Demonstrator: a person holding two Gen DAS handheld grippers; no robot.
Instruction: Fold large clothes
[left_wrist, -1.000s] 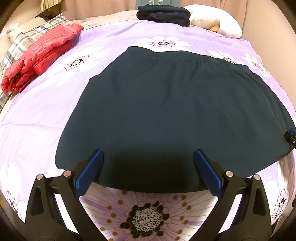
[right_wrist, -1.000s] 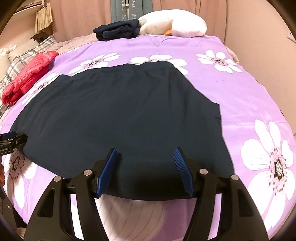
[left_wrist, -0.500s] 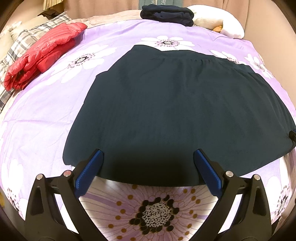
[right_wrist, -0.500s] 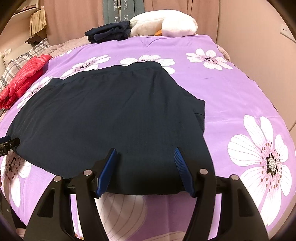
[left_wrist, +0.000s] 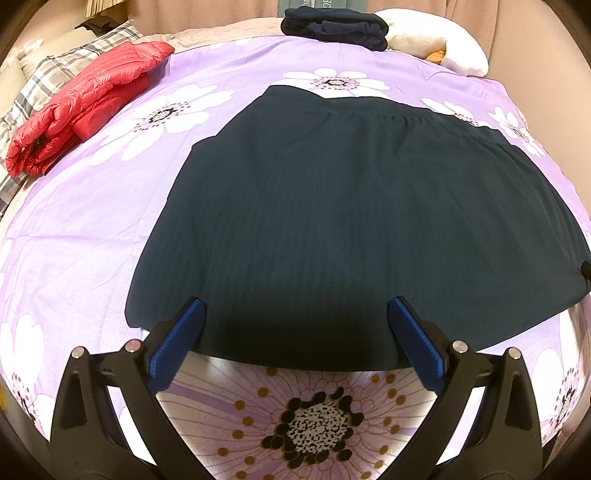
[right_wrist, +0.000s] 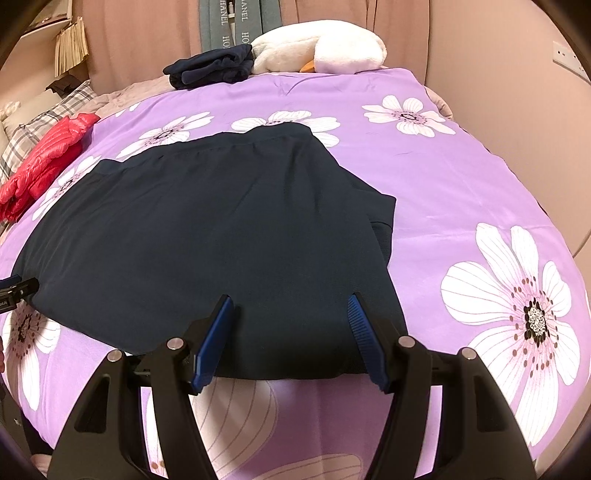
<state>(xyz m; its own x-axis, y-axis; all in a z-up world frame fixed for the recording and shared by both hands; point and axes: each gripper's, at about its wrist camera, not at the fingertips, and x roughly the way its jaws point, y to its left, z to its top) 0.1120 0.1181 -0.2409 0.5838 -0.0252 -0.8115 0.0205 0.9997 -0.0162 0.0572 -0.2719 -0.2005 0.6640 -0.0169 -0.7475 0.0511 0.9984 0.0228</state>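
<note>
Bed with a purple bedspread (left_wrist: 92, 229) printed in large white flowers; beige curtains and a wall behind.

Count, near to far: two hand-held grippers, one dark skirt, one red puffer jacket, one folded dark garment, one white plush toy, one plaid pillow.

Left gripper (left_wrist: 295, 343): jaws spread wide, nothing between the pads, poised over the near hem. Right gripper (right_wrist: 290, 338): jaws likewise parted, unloaded, above the same hem further right.

Dark skirt (left_wrist: 351, 229): one item, spread flat at the centre of the bed. Its wide hem faces the grippers and its gathered waistband points to the far end. The long axis of the hem runs left to right. Its right edge is folded over in the right wrist view.

Red puffer jacket (left_wrist: 85, 107): far left, bundled. Plaid pillow (left_wrist: 55, 70): beside the jacket. Folded dark garment (left_wrist: 332, 22) and white plush toy (right_wrist: 317, 46): far edge, touching each other
</note>
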